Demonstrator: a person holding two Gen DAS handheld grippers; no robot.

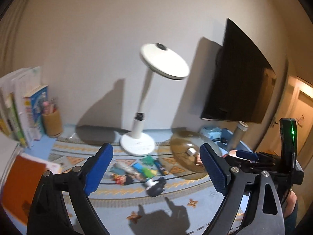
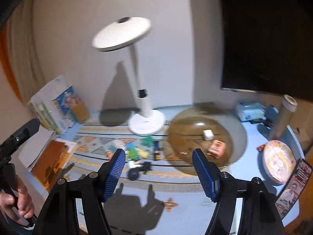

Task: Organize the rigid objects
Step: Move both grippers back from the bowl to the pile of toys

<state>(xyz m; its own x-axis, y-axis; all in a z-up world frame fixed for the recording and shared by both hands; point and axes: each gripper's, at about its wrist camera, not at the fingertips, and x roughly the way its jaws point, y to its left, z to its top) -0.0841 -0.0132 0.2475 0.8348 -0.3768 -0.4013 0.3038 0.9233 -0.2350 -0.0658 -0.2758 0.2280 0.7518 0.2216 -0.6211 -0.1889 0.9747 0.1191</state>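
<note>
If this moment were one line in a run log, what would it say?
left gripper: open, empty | right gripper: open, empty | both above the table | small toys in a cluster near the desk lamp | glass bowl holds two small boxes

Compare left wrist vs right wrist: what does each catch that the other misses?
Left wrist only: the brown pen cup beside the books, seen clearly, and the right gripper's body with its green light.
Right wrist only: the patterned plate, the lit phone, and a hand holding the left gripper's handle.
Both: white desk lamp, brown glass dish holding a small orange box, the row of small toys, dark monitor, and open, empty grippers.
</note>
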